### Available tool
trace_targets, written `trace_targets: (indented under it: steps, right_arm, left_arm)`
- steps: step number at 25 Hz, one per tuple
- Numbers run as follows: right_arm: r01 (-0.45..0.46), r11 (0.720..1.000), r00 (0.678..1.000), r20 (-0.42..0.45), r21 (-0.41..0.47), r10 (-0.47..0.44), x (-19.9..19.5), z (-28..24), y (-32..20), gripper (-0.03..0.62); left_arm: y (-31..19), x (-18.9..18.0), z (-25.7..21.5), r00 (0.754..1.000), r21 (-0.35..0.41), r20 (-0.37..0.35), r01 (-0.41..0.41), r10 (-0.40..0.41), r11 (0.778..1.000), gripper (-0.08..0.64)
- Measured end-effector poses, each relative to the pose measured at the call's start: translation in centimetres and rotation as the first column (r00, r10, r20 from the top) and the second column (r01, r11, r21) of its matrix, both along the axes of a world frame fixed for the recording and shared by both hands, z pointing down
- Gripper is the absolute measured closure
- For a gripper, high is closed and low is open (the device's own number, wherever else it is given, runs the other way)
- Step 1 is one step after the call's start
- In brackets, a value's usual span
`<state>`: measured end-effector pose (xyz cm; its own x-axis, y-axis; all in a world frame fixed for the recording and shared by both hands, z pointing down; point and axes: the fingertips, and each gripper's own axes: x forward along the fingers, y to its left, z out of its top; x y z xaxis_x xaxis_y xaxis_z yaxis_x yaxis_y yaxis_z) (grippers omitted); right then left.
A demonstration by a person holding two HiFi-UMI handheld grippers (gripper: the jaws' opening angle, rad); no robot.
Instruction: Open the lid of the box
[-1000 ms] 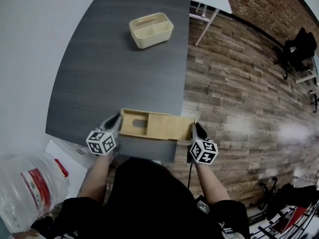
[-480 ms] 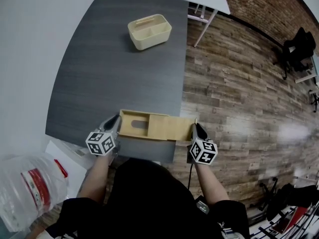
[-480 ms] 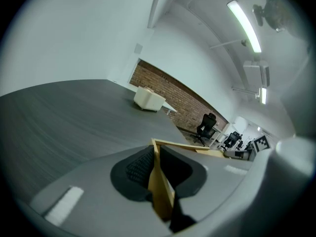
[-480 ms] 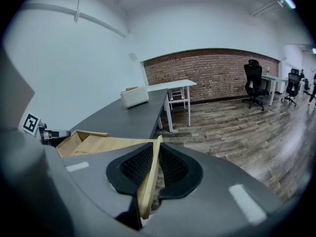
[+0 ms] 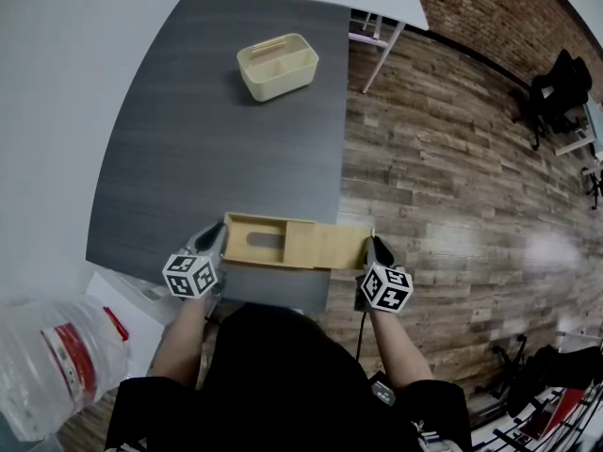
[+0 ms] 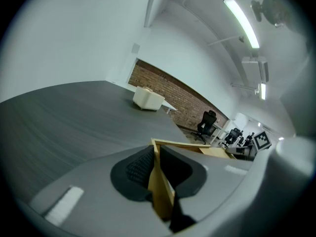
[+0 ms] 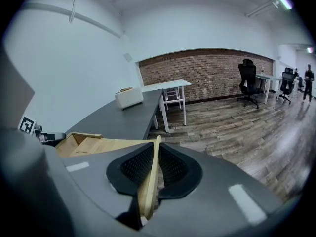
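So the wooden box (image 5: 247, 240) is sitting right at the near edge of the grey table (image 5: 226, 130), lying lengthwise along that edge and close to the table's near-right corner. Its sliding lid (image 5: 330, 246) is sitting roughly halfway out. That means the box's left part is showing open, and the lid's free end is poking out past the table's right edge, over the wood-plank floor (image 5: 452, 177).

The left gripper (image 5: 218, 236) is reaching in from the table's near side and is clenched on the box's left end wall. In the left gripper view, the thin wooden board is getting squeezed between both black pads (image 6: 132, 168), with no gap on either side.

The right gripper (image 5: 375, 246) is hanging just off the table's right edge, grasping the lid's outer end. In the right gripper view, the lid's upright end strip is standing between the pads, both pads are touching it, and the jaws are closing down on it.

Other stuff: a cream divided caddy (image 5: 276, 66) is sitting toward the table's far side, well apart from the box. A big clear plastic jug (image 5: 57, 356) with a red label is showing down off the table's near-left corner. A black office chair (image 5: 563, 88) is standing well off the table's right side, out across the floor.
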<state>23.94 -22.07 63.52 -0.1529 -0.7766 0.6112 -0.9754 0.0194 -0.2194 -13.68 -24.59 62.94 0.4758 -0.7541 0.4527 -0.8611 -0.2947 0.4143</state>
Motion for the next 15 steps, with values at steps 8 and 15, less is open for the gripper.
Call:
trace_targets:
  steps: [8,15]
  right_arm:
    - [-0.016,1.000,1.000,-0.015,-0.002,0.016,0.7,0.0,0.1,0.554]
    - [-0.035,0.999,0.999,-0.024,-0.007,0.035,1.7,0.1,0.0,0.555]
  left_arm:
    - [0.0,0.0,0.0,1.000,0.001,-0.006,-0.001,0.001,1.000,0.523]
    - [-0.1,0.0,-0.1,1.000,-0.002,-0.007,-0.002,0.002,1.000,0.523]
